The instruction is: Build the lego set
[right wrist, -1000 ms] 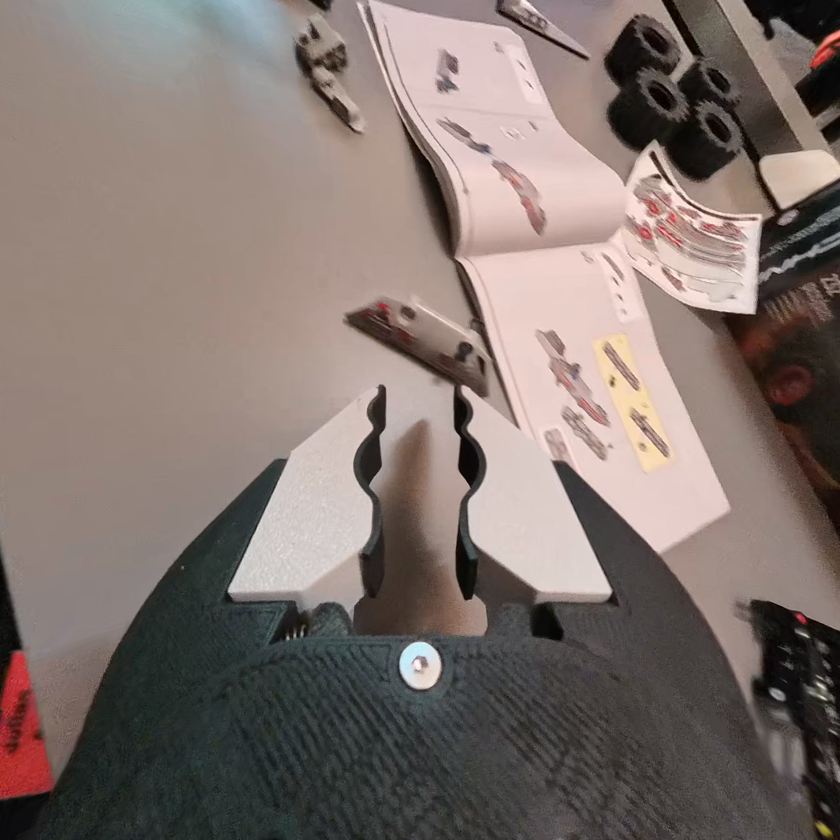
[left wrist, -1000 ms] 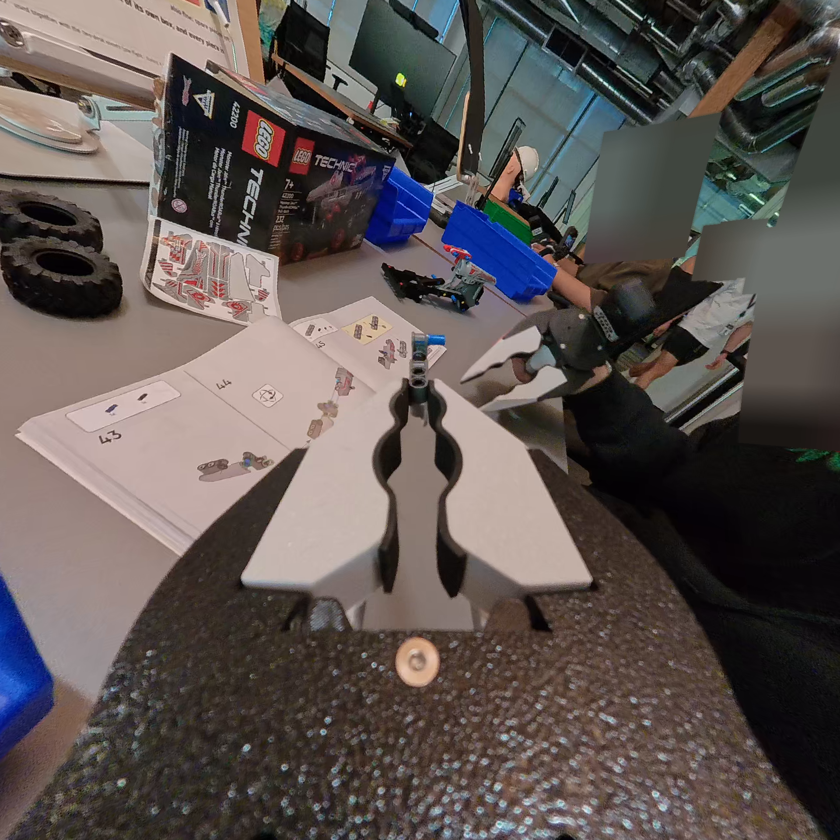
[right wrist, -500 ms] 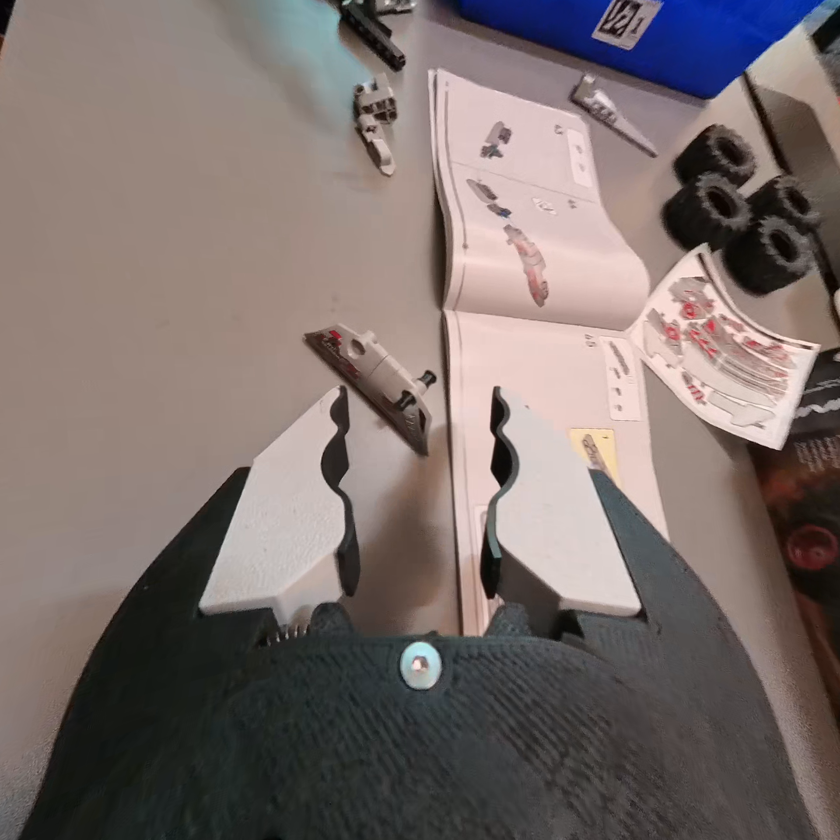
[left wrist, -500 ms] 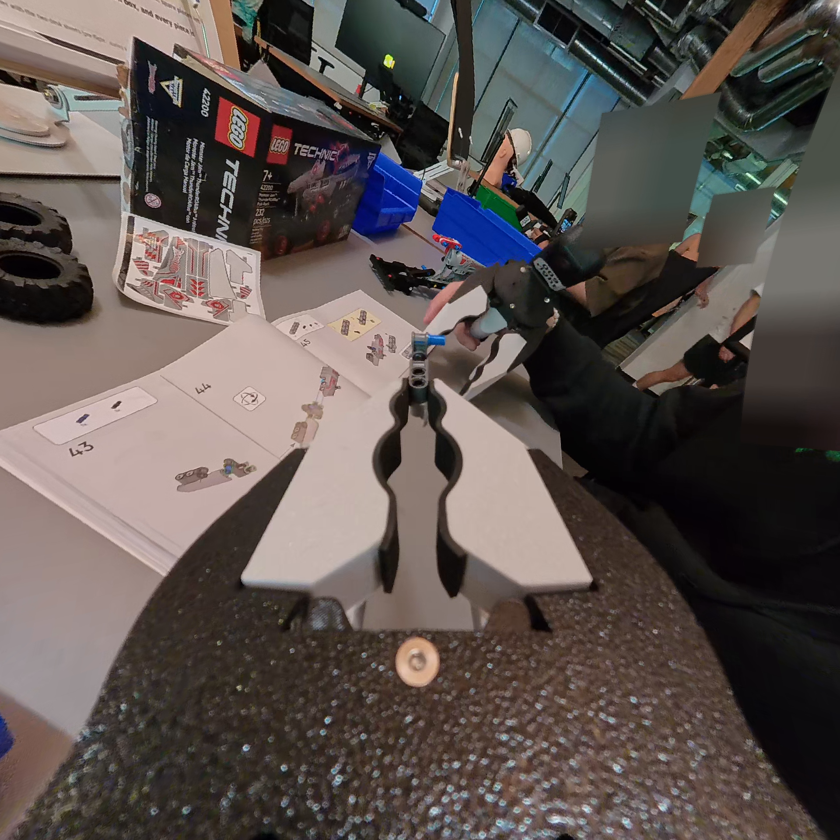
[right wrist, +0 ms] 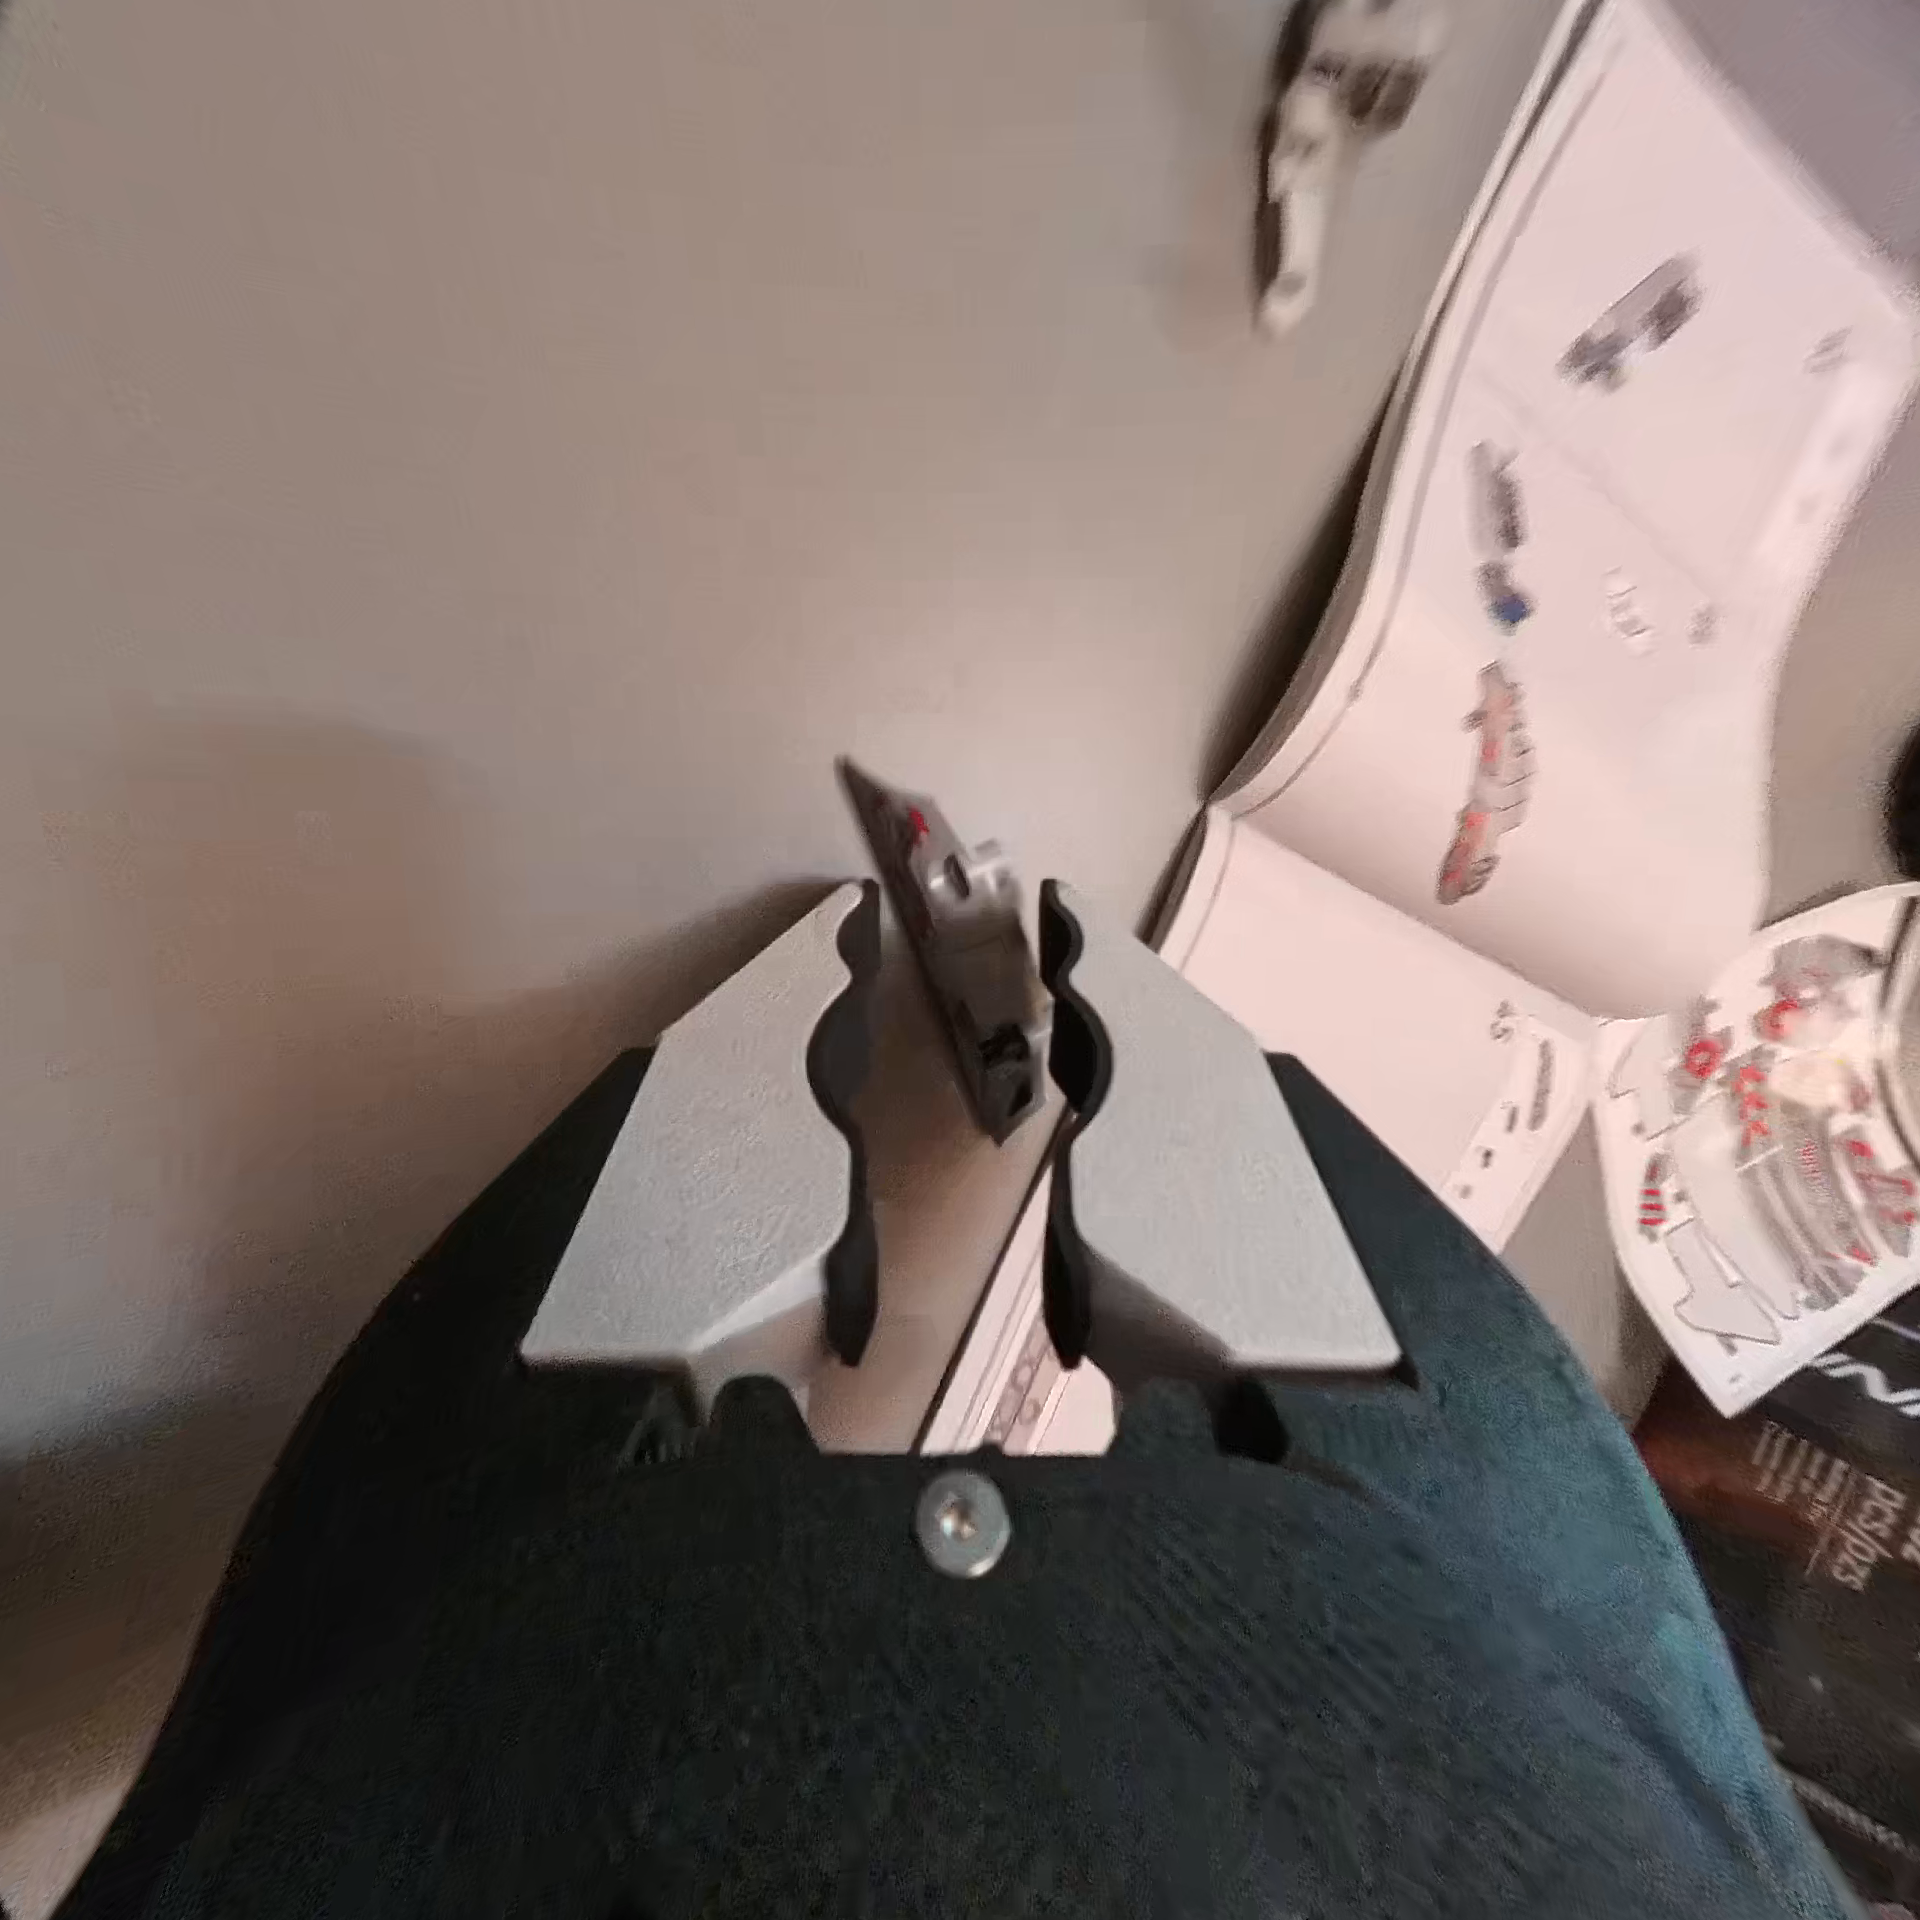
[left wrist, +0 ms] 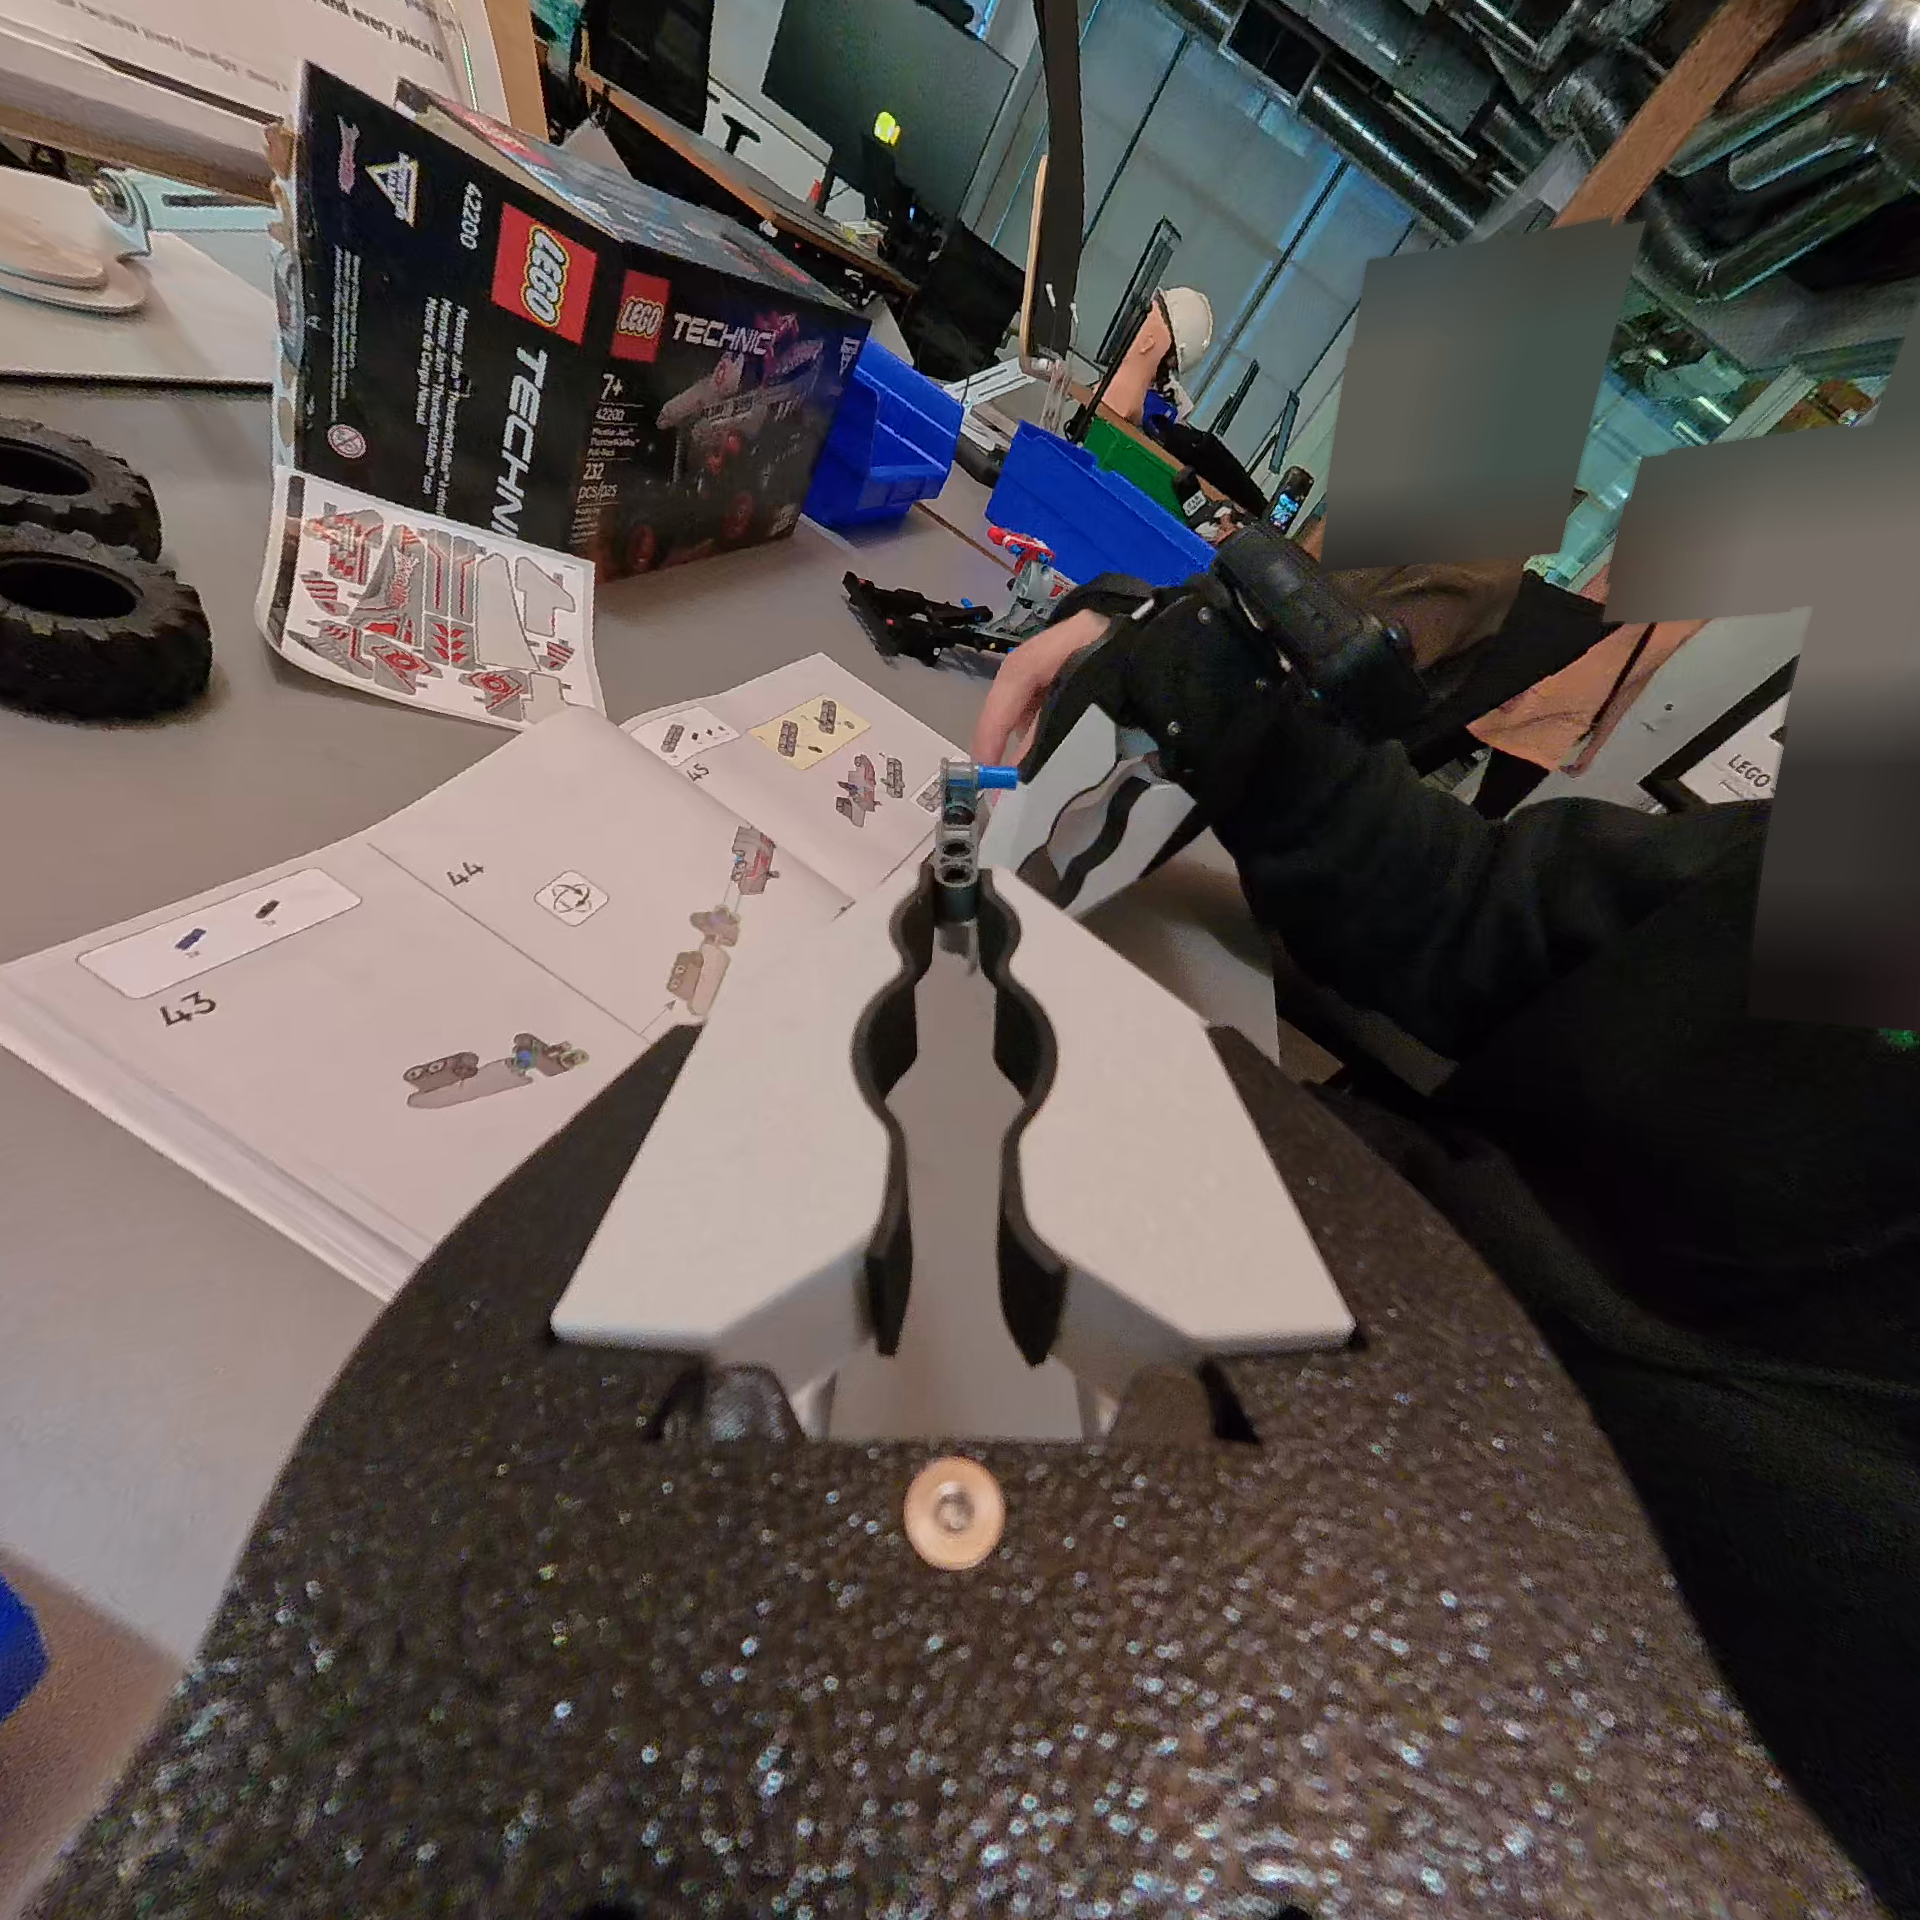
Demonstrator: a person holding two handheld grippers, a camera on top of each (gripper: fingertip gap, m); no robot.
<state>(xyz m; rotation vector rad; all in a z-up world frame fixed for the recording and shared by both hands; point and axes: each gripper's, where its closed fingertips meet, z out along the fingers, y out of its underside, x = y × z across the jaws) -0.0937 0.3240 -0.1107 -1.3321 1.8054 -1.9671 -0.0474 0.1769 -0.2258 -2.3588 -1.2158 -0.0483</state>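
My left gripper (left wrist: 956, 906) is shut on a small dark grey lego connector with a blue pin (left wrist: 963, 816) and holds it upright above the open instruction booklet (left wrist: 416, 935). My right gripper (right wrist: 954, 896) is low over the grey table, and its fingers grip a light grey lego panel piece with red marks (right wrist: 951, 940), which stands tilted between them. In the left wrist view the right gripper (left wrist: 1101, 831), held by a hand in a black glove, sits just right of the connector. The right wrist view is blurred.
The lego box (left wrist: 520, 343), a sticker sheet (left wrist: 416, 592) and black tyres (left wrist: 83, 623) lie beyond the booklet. A black chassis assembly (left wrist: 925, 623) and blue bins (left wrist: 1081, 509) are farther back. Another small grey piece (right wrist: 1299, 208) lies left of the booklet (right wrist: 1558, 520). People sit at the right. Some 20 centimeters of space lies between my two pairs of fingers.
My right gripper came down over the grey panel piece and its fingers closed from wide open onto it. The panel now stands tilted between them. My left gripper kept its hold on the connector.
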